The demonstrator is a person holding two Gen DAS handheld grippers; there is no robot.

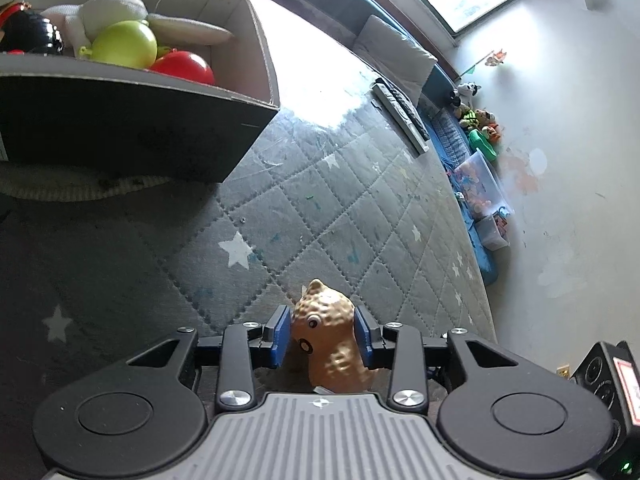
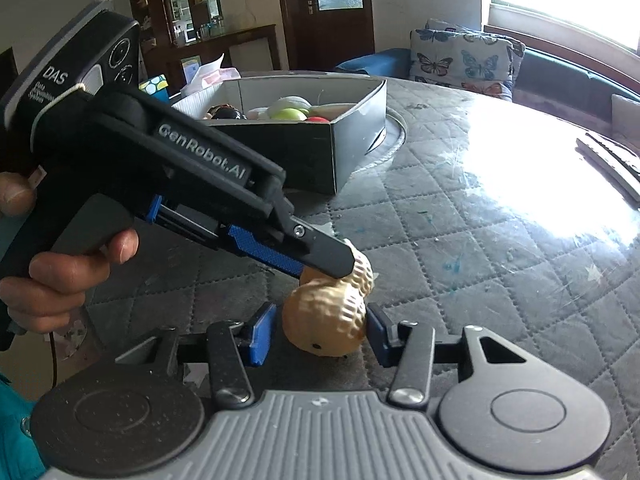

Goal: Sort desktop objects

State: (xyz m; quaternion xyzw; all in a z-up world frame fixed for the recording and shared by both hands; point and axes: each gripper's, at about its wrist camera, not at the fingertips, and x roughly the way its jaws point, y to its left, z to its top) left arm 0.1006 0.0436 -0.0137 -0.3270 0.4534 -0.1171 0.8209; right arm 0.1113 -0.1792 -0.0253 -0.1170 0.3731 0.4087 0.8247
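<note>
Peanut toy (image 1: 334, 340), pinched between left tongs' (image 1: 322, 334) pads, its lower lobe inside right tongs' (image 2: 320, 334) unclenched fingers over mat (image 1: 320, 200); looks light, squashy, bumpy: grip at waist.

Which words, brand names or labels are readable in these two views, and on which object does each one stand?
"GenRobot.AI": on the side of the left claw, seen in the right wrist view.
"DAS": on the rear housing of the same device.
Small lines under "DAS": too small to read surely.
Red-bordered label on the black box: blurred, not readable.
Peanut toy and storage box: no text visible.
</note>
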